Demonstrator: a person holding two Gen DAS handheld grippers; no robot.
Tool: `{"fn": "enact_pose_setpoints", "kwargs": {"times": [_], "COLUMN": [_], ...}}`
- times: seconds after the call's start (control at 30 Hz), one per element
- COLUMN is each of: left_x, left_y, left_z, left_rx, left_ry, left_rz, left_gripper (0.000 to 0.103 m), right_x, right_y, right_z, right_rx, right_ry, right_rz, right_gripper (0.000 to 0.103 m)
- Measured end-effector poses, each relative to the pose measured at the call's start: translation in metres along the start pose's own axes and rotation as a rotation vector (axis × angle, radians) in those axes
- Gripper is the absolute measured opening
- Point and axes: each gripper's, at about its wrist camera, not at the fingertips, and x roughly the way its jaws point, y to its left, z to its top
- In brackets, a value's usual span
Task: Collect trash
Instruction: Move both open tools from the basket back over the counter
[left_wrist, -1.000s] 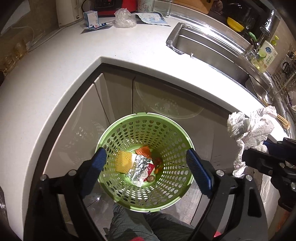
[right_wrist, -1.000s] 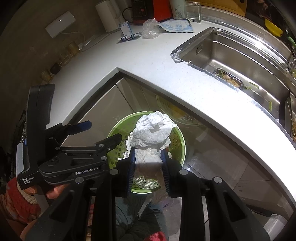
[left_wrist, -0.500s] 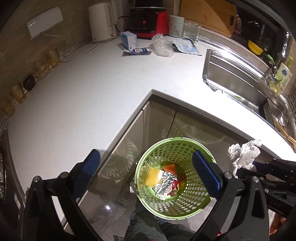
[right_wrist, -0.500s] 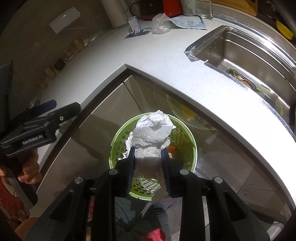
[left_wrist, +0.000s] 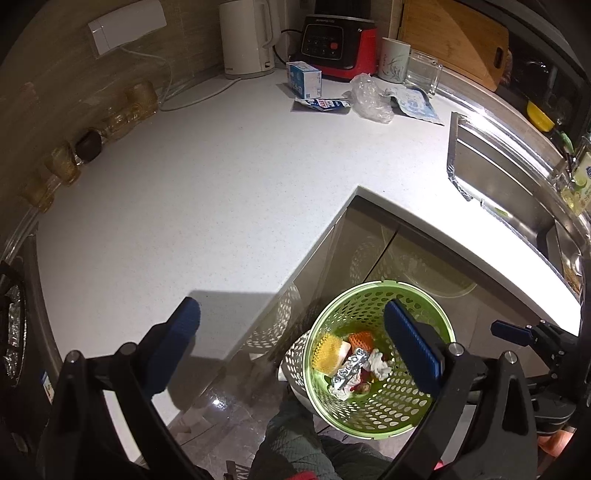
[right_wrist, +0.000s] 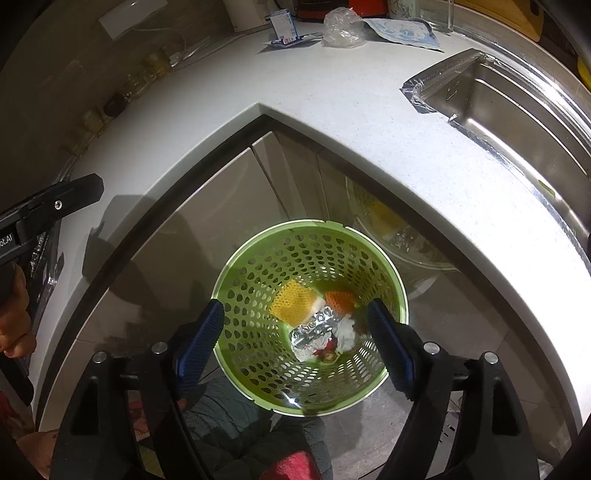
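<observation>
Hanging over the round green perforated plastic basket (right_wrist: 258, 354), the right gripper (right_wrist: 295, 343) has just been spreading its blue-padded jaws, and nothing is between them; the crumpled white paper towel (right_wrist: 347, 332) lies loose at the bottom of that basket. Beside the towel in the basket sit a yellow mesh-covered sponge (right_wrist: 291, 299), an orange netted piece (right_wrist: 340, 299) and a silver foil blister sheet (right_wrist: 314, 332). The basket stands on the floor in the inner corner of the white speckled countertop (left_wrist: 221, 192), in front of glossy beige cabinet doors (right_wrist: 207, 221). The left gripper (left_wrist: 291, 343) is released too, jaws wide apart and empty, one pad over the countertop edge and the other over the basket's rim. On its black body, seen at the left border of the right wrist view, part of white lettering reads "ot.AI". Far from the basket, along the back wall, stand a white electric kettle (left_wrist: 245, 37), a red and black appliance (left_wrist: 338, 44) whose small white brand lettering is too small to read, a white mug with a plant drawing (left_wrist: 395, 59) and a clear glass jug (left_wrist: 423, 72). In front of them lie a small blue and white carton (left_wrist: 304, 79), a flattened blue and white wrapper (left_wrist: 321, 104), a crumpled clear plastic bag (left_wrist: 369, 98) and a blue printed pouch (left_wrist: 415, 105); their print is illegible. A stainless steel sink (left_wrist: 509, 192) is set in the countertop to the basket's upper right.
</observation>
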Motion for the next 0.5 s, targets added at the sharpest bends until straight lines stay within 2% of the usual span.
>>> {"fn": "enact_pose_setpoints", "kwargs": {"times": [0.27, 0.5], "left_x": [-0.004, 0.001], "left_y": [-0.004, -0.007], "left_z": [0.021, 0.061], "left_rx": [0.002, 0.035], "left_ry": [-0.030, -0.071], "left_rz": [-0.024, -0.057], "left_gripper": [0.095, 0.095], "right_x": [-0.022, -0.044], "right_y": [0.001, -0.001], "right_z": [0.020, 0.051], "right_rx": [0.005, 0.017], "right_ry": [-0.050, -0.128], "right_rz": [-0.020, -0.042], "right_gripper": [0.090, 0.097]}}
